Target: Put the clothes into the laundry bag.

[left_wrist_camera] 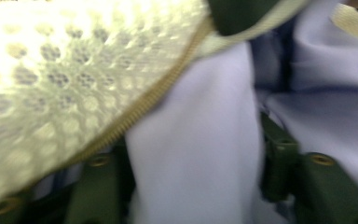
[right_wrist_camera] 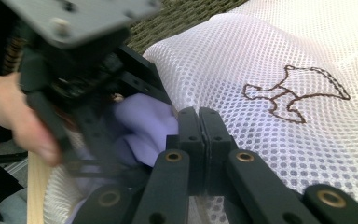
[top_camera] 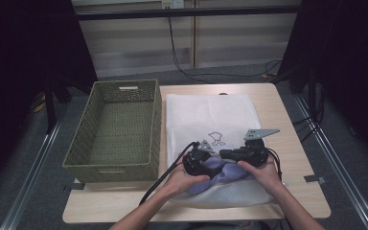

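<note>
A white mesh bag (top_camera: 211, 115) with a brown stitched emblem (right_wrist_camera: 293, 91) lies flat on the table, its zipped mouth toward me. A lavender cloth (top_camera: 220, 170) is bunched in that mouth. My left gripper (top_camera: 210, 166) reaches into the opening. In the left gripper view its jaws stand apart with the lavender cloth (left_wrist_camera: 196, 140) between them, under the mesh bag (left_wrist_camera: 51, 70) and its zipper (left_wrist_camera: 144, 107). My right gripper (right_wrist_camera: 204, 114) is shut, its pads together on the mesh bag's (right_wrist_camera: 261, 60) edge beside the cloth (right_wrist_camera: 144, 121). The left gripper (right_wrist_camera: 74, 79) shows blurred there.
An empty green woven basket (top_camera: 124, 85) stands on the left part of the table, right next to the bag. The wooden table (top_camera: 292, 191) ends just behind my hands. Cables trail over the floor beyond the far edge.
</note>
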{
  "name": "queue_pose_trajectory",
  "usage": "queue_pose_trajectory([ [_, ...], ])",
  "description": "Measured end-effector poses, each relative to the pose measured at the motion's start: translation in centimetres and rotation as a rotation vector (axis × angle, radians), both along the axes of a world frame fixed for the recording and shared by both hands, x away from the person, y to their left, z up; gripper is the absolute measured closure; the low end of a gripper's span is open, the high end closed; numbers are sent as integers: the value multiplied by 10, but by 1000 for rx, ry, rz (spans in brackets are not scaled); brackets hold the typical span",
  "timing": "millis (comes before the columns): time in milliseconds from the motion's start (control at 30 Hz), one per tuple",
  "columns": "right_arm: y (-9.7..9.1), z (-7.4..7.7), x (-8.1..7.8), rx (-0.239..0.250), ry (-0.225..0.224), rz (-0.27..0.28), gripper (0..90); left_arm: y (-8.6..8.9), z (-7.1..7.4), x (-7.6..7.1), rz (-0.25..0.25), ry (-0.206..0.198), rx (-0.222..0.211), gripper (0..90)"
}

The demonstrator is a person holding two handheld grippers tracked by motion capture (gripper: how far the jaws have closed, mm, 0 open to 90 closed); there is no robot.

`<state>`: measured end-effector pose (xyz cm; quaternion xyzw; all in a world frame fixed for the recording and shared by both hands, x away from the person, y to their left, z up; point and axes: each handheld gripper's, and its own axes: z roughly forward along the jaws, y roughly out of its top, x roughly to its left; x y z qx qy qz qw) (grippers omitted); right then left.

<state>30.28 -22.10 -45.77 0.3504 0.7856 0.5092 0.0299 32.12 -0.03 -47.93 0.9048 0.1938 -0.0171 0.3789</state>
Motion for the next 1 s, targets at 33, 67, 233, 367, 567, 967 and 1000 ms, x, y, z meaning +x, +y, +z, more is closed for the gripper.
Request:
queue_pose_trajectory([
  [33, 0, 0, 0, 0, 0, 0, 895, 0, 0, 0, 0, 0, 0, 419],
  [67, 0, 0, 1, 3, 0, 0, 895, 5, 6, -3, -2, -4, 6, 398],
  [233, -2, 2, 1, 8, -4, -5, 895, 17, 20, -9, -2, -15, -21, 338],
  [367, -3, 4, 1, 13, -12, -8, 895, 33, 30, -16, 5, -34, -46, 301],
  [567, -4, 6, 1, 22, -13, -10, 896, 57, 41, -31, -38, -65, -86, 531],
  [967, -2, 8, 2, 23, -16, -11, 897, 72, 9, -45, -97, -46, 7, 522],
  [1000, -2, 8, 2, 21, -16, -9, 897, 70, 6, -45, -109, -36, 18, 496],
])
